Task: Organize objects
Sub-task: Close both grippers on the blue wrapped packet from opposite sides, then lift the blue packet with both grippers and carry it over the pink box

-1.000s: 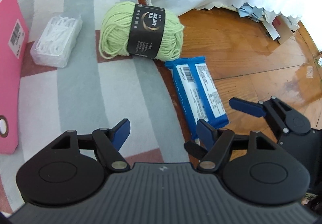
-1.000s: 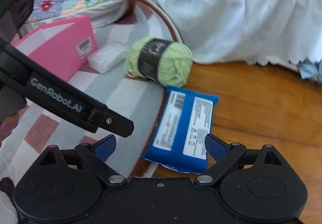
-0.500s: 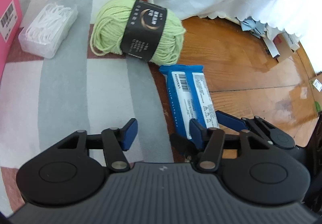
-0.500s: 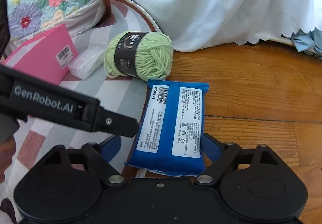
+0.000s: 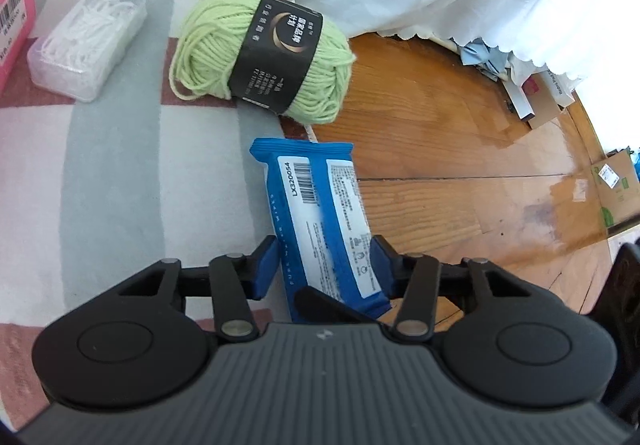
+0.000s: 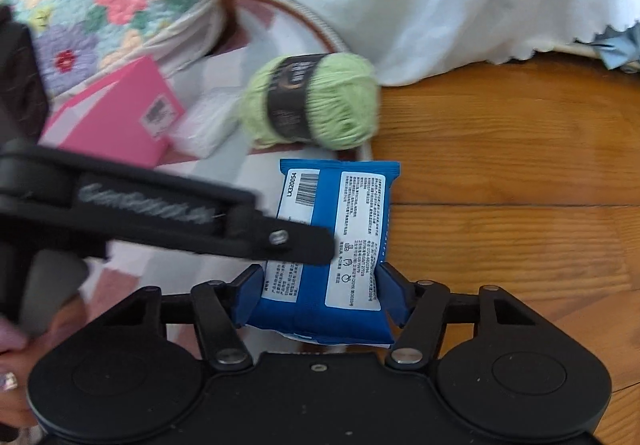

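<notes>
Both tongs, wide a second ago, now close on the blue packet [image 6: 332, 245] at the rug edge [image 5: 298, 127]: right tongs [image 6: 320, 297] grip it, left tongs [image 5: 326, 265] flank it, ready for lifting.

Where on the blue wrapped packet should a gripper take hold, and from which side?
Grip the blue plastic-wrapped packet across its narrow width at the near end, approaching along its length. It lies flat and long, straddling the striped rug edge and wooden floor; the right gripper already brackets its long edges there.
</notes>
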